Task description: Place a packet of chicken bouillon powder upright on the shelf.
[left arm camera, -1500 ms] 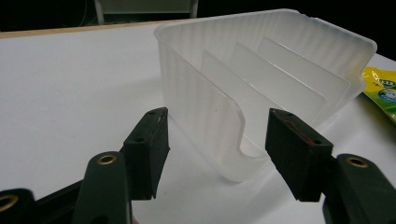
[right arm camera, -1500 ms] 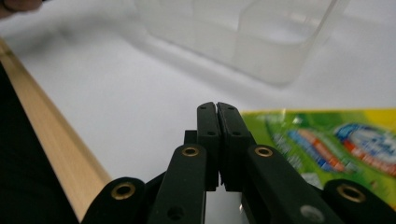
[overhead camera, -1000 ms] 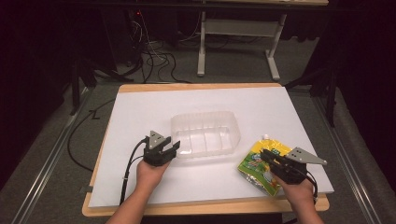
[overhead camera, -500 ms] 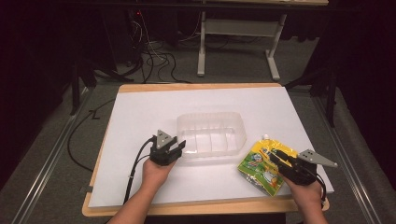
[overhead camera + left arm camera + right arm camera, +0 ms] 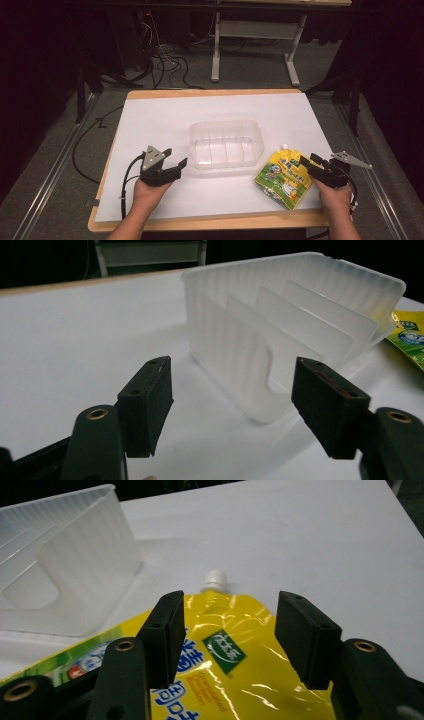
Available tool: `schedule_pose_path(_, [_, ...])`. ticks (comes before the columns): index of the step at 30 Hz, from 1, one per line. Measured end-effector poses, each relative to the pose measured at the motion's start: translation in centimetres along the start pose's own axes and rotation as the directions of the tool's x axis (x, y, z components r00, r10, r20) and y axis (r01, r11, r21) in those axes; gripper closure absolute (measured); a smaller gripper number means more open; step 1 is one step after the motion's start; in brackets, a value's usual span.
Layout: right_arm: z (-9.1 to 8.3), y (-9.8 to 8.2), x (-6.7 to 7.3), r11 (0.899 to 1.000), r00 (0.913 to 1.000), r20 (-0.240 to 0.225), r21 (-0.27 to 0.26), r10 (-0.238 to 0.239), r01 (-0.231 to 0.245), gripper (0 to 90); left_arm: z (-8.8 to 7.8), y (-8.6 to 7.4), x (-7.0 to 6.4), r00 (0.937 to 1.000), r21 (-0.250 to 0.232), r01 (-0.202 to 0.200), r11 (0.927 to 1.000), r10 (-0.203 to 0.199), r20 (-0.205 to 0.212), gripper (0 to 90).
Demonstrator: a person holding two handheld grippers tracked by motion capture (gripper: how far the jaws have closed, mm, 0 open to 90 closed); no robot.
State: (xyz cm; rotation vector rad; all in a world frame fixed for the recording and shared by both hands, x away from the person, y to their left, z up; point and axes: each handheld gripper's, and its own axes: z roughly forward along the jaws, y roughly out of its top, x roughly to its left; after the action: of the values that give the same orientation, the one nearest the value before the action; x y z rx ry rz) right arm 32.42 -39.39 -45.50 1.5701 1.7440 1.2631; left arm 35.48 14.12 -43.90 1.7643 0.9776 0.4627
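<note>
A clear ribbed plastic container with inner dividers stands mid-table. My left gripper sits off its near left corner, and its jaws have just been opening. In the left gripper view the container rises just beyond the left gripper, with neither pad touching it. A yellow spouted drink pouch lies flat right of the container. My right gripper hovers at its right edge, jaws also just opening. In the right gripper view the right gripper stands over the pouch, and the white cap points away.
A white sheet covers the wooden table. Both objects lie in its near half. A grey table frame and cables lie on the floor beyond the far edge.
The container shifted slightly right. My left gripper let go of its rim and drew back towards the near left. My right gripper slid right along the pouch and opened.
</note>
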Motion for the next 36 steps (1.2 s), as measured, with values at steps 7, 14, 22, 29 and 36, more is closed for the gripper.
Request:
schedule_pose_path(7, [-0.6,-0.3,-2.9,0.993,0.9911,0.074,0.025,0.111,-0.113,39.3,1.0,-0.2,1.8,0.9991,0.031,0.026,0.9992,-0.025,-0.033,31.9])
schedule_pose_path(14, [0.0,-1.0,-4.8,0.966,0.9700,0.056,0.094,0.237,-0.241,37.5,0.9,-0.3,1.1,0.9996,0.032,-0.020,0.9993,0.021,-0.021,32.1])
schedule_pose_path(22, [0.3,-1.4,-5.5,0.931,0.9384,0.013,0.124,0.345,-0.344,40.9,1.3,-0.5,0.9,0.9990,0.052,-0.042,0.9978,0.042,-0.012,32.1])
schedule_pose_path(29, [0.1,-1.5,-5.3,0.908,0.9026,-0.115,0.109,0.415,-0.403,47.3,1.3,-0.5,0.8,0.9984,0.058,-0.056,0.9967,0.056,-0.008,32.1])
schedule_pose_path(36, [0.2,-1.5,-4.7,0.908,0.8873,-0.192,0.101,0.419,-0.407,52.0,1.4,-0.6,0.7,0.9980,0.063,-0.062,0.9960,0.062,-0.001,32.1])
